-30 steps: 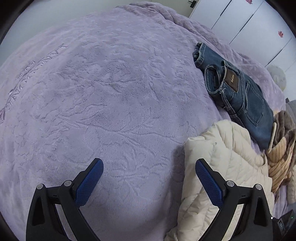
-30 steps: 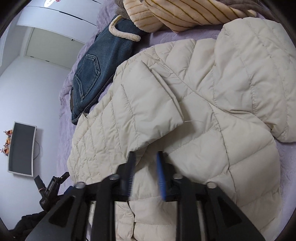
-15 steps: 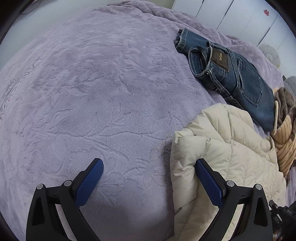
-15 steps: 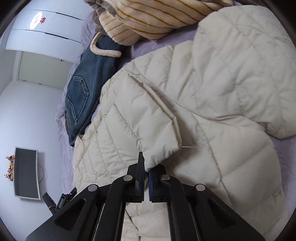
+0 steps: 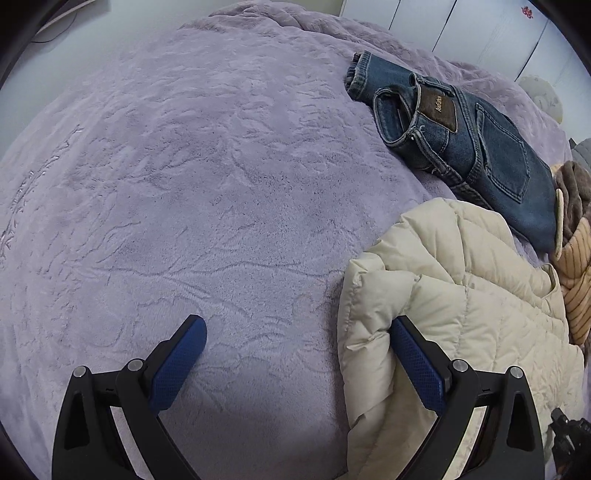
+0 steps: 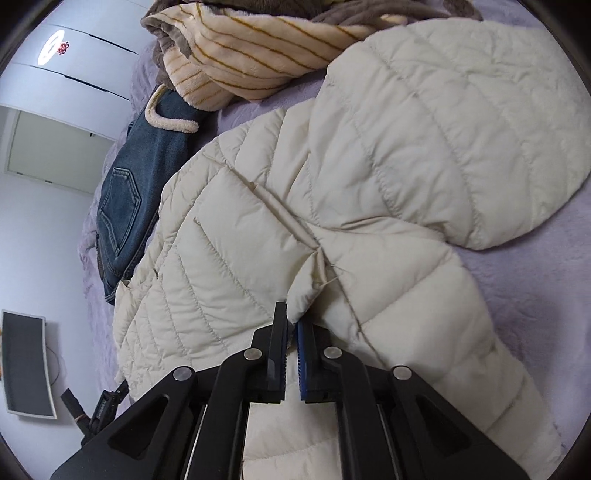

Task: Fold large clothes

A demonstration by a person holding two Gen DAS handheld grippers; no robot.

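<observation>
Surface: lilac plush bedspread (image 5: 207,192), creased, covering the bed
Main item: cream quilted puffer jacket (image 6: 388,155), lying spread on the bedspread; in the left wrist view it fills the lower right (image 5: 461,314), with a rolled edge facing the bare fabric
Right gripper (image 6: 291,325): clenched on a corner flap of the jacket, which puckers where the jaws pinch it
Left gripper (image 5: 295,354): jaws spread wide, nothing grasped; the right-hand finger (image 5: 413,358) is pressed against the jacket's rolled edge, the left-hand finger (image 5: 177,358) is over bare bedspread
Second garment: folded blue jeans (image 5: 472,147), waistband and leather patch showing, beside the jacket's far edge, toward the wardrobe
Third garment: cream fleece with thin ochre stripes and brown lining (image 6: 251,55), bunched, overlapping the jeans' fleecy cuff
Background, left wrist view: white wardrobe doors (image 5: 461,29) beyond the bed
Background, right wrist view: dark wall-mounted screen (image 6: 26,365) on a pale wall
</observation>
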